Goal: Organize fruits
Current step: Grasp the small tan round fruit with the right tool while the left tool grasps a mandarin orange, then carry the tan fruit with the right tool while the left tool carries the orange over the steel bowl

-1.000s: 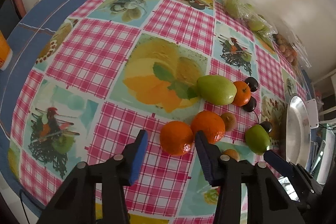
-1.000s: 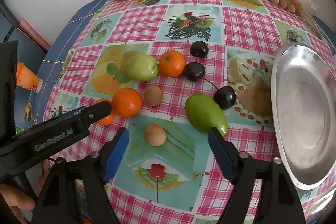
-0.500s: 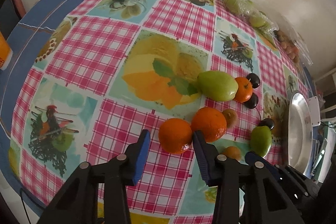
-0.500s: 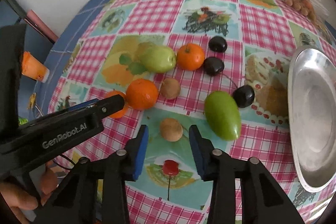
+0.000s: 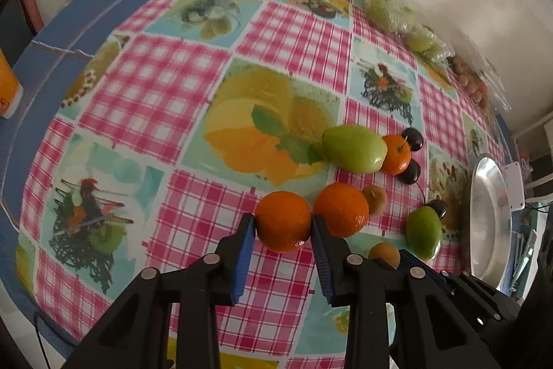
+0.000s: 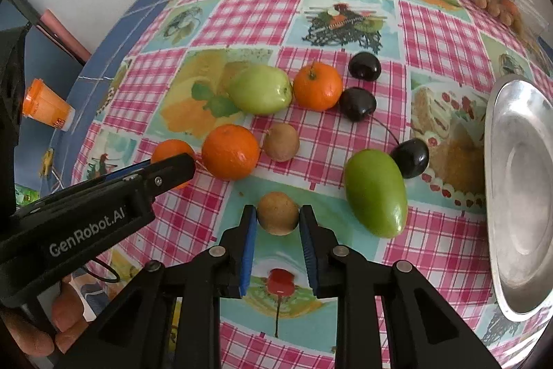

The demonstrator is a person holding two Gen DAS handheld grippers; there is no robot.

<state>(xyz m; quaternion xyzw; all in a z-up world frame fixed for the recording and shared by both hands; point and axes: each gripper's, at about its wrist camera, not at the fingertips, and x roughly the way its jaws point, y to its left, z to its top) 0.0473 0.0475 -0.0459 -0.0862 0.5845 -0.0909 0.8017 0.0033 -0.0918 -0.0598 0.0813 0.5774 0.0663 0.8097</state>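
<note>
Orange mandarin (image 5: 283, 221), on desk (image 5: 155, 85): left claw (image 5: 282, 230), wider a second ago, closing onto it. Brown round fruit (image 6: 277, 212): right claw (image 6: 278, 222) now clamped. Both ready for lifting; steel tray (image 6: 518, 196) empty.

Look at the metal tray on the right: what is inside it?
The metal tray shows only a bare, shiny surface; no fruit lies inside it. Its far right part runs out of the picture, so that part cannot be checked.
</note>
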